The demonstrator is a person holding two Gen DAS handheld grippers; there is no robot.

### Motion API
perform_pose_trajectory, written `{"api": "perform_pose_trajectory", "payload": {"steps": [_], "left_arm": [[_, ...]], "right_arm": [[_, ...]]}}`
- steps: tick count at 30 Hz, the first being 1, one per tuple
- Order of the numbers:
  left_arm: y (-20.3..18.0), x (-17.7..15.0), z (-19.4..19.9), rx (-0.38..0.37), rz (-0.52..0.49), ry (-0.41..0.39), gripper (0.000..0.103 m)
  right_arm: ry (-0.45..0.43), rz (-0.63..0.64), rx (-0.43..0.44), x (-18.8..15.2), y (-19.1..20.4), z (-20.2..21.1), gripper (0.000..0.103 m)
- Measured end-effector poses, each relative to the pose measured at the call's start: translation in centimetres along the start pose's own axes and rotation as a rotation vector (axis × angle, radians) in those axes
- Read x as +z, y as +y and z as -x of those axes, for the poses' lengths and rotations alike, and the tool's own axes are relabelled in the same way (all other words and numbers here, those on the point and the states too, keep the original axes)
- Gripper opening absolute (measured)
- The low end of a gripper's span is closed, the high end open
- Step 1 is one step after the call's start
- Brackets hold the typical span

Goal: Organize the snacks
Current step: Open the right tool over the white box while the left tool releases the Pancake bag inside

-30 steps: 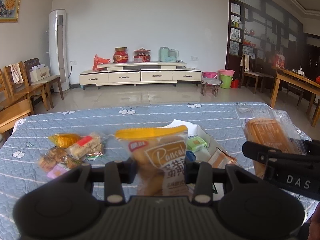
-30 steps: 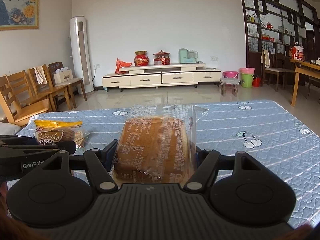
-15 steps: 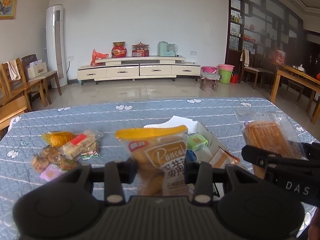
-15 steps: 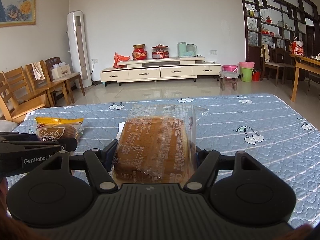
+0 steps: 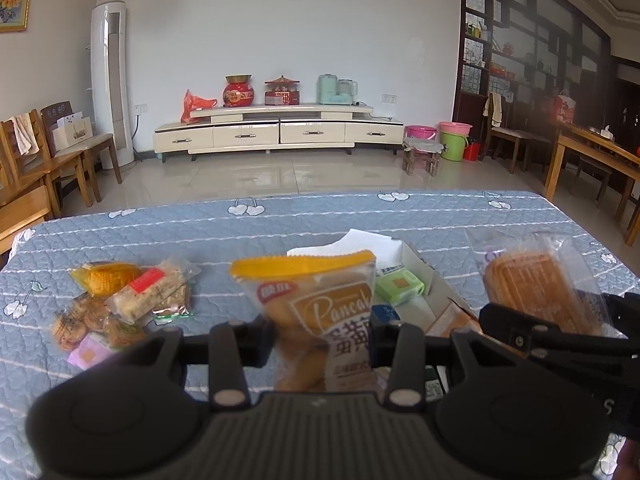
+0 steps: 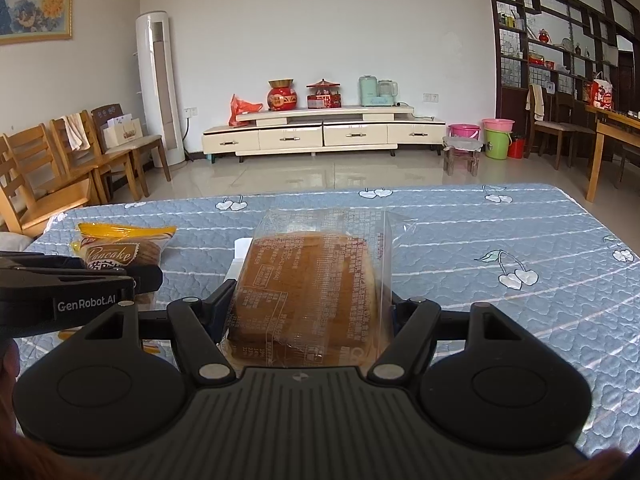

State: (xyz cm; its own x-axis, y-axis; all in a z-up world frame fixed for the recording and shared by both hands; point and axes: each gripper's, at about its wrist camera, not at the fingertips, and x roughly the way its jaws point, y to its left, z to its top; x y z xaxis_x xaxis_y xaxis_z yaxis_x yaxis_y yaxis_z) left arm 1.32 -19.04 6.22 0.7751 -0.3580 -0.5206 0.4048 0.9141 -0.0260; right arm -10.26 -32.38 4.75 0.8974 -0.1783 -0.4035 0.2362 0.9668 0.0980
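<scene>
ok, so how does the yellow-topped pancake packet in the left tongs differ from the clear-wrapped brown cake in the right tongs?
1. The yellow-topped pancake packet is printed, with a yellow seal band; the clear-wrapped brown cake has a see-through wrapper with fine white print.
2. The pancake packet is narrow, so the left tongs pinch close; the cake is a wide block, and the right tongs stand wide.

Shared: both sealed and held above the blue quilted tablecloth.

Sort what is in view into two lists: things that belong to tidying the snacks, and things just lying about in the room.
Part of the job:
- pancake packet, held in the left gripper
- clear-wrapped cake, held in the right gripper
- loose snack pile
- open cardboard box

Just lying about:
- TV cabinet
- green bucket
- wooden chairs
</scene>
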Motion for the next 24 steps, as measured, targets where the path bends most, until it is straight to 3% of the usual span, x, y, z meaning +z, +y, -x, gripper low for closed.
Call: {"api": "perform_pose_trajectory", "payload": {"steps": [11,19,24], "left_arm": [[0.2,0.6,-3.0,-0.002,-0.005,0.030,0.040],[0.6,1.2,-6.9,-0.004,0.003,0.086,0.040],[0.8,1.6,-8.9,-0.030,0.008,0.118,0.040]], "right_arm": [[0.033,0.012,-0.003,0.7,-0.5,-2.0,0.086],[0.058,0.040,-0.005,1.6,-0.6,-4.6,0.075],[0.050,0.017,-0.018,1.8,-1.5,-5.1,0.075]]}}
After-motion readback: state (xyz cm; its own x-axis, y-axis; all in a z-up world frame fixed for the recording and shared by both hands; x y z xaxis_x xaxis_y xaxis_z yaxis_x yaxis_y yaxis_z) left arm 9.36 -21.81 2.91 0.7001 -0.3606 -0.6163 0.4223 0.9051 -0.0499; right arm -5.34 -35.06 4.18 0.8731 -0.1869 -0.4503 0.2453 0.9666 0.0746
